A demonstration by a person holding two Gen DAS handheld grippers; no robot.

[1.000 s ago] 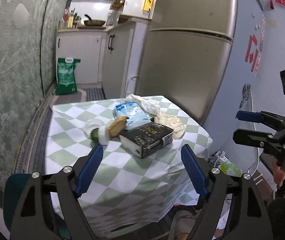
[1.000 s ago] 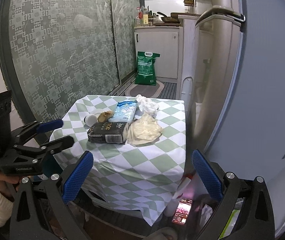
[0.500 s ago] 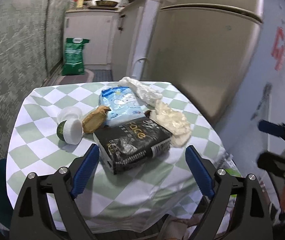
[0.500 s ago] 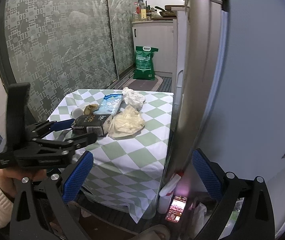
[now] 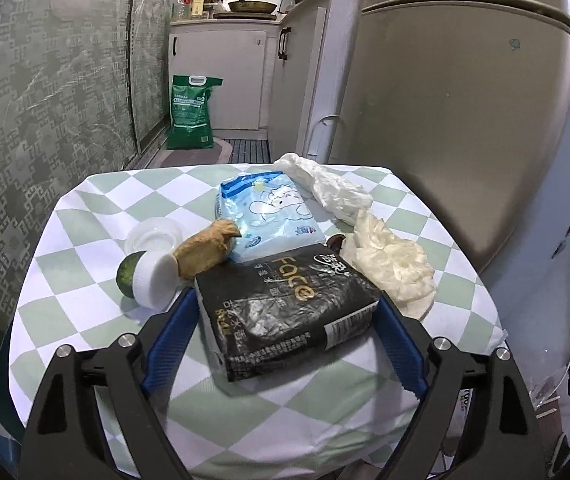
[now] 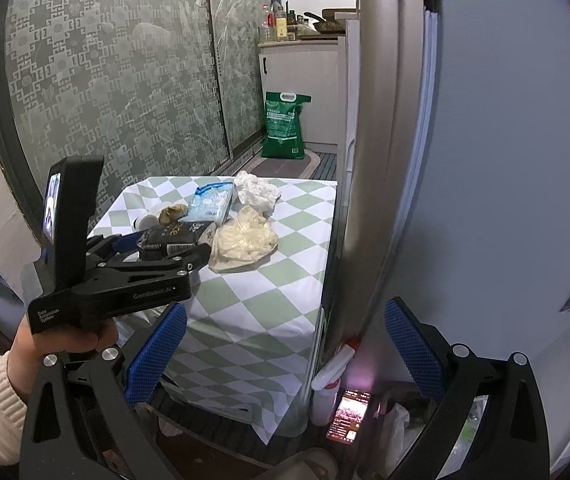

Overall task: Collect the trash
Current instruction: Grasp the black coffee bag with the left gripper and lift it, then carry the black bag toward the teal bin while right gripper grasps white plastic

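Note:
A black tissue pack lies on the checked tablecloth. My left gripper is open, its blue fingers on either side of the pack, not closed on it. Behind it lie a blue tissue pack, a brown crumpled wrapper, a white cup against a green fruit, a clear lid and two crumpled white bags. My right gripper is open and empty, held back off the table's near right corner. The left gripper also shows in the right wrist view.
A fridge stands close against the table's right side. A patterned sliding door runs along the left. A green sack stands on the floor by white cabinets. A lit phone and a white bottle lie on the floor below the table.
My left gripper has moved forward and down over the table until its fingers straddle the black tissue pack. My right gripper has drifted right, beside the fridge.

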